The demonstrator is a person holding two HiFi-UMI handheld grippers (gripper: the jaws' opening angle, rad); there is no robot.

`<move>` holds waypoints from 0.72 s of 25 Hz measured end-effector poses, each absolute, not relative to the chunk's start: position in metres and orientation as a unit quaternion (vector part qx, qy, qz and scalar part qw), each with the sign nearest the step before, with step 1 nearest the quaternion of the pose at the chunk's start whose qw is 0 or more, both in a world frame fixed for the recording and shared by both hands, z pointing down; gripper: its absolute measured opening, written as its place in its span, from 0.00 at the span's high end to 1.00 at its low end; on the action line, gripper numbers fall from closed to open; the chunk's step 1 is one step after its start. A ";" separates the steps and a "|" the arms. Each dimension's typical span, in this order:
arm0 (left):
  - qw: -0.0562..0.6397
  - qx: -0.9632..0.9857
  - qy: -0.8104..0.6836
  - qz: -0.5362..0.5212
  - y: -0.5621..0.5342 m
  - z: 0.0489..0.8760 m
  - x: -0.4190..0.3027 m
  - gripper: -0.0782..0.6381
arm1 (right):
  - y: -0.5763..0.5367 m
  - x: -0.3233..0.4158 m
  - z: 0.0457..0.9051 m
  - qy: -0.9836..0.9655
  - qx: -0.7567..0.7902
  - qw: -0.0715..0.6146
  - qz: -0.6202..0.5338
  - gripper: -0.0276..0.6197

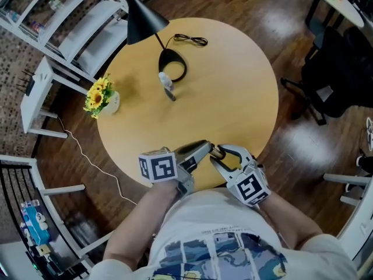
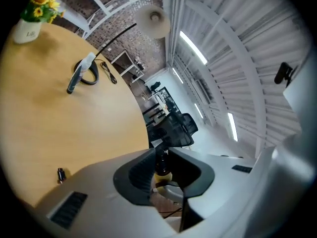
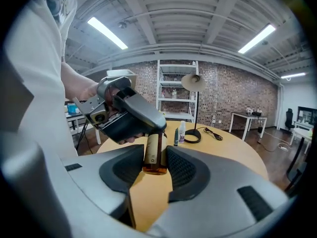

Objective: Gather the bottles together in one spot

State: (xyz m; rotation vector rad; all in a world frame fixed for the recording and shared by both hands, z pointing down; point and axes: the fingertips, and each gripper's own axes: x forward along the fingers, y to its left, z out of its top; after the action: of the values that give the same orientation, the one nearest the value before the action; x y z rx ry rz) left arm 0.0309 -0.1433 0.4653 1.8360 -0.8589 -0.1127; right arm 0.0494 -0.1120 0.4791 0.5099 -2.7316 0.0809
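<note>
Right gripper view: amber bottle [image 3: 154, 155] upright, neck up into left tool [image 3: 151, 131]

A round wooden table [image 1: 233, 98] carries everything. A black lamp base [image 1: 173, 66], ring-shaped, sits toward the far side. A black cord [image 1: 190, 39] loops just beyond the lamp base. Just beside the base's near rim stands a small white bottle [image 1: 165, 79], with a slim dark tube [image 1: 170, 93] next to it, a little nearer. Well left of the lamp base, close to the rim, sits a flower pot [image 1: 104, 98] with yellow blooms. Far from the lamp base rests a tiny dark item [image 2: 60, 174] (too small to identify).
</note>
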 end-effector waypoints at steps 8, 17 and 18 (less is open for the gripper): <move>0.301 0.819 -0.468 0.140 -0.203 0.462 0.008 0.78 | -0.150 0.062 0.497 -0.960 0.194 0.197 0.050 0.70; 0.180 0.763 -0.583 0.214 -0.309 0.491 -0.042 0.78 | -0.176 0.093 0.515 -0.943 0.228 0.226 0.083 0.70; 0.179 0.756 -0.591 0.218 -0.318 0.497 -0.047 0.78 | -0.178 0.096 0.518 -0.942 0.231 0.228 0.088 0.70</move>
State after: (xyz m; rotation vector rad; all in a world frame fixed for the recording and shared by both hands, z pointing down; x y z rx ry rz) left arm -0.0465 -0.3183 0.4967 2.1371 -1.6705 0.6165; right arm 0.0962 -0.1777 0.5181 0.6352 -2.5933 0.2429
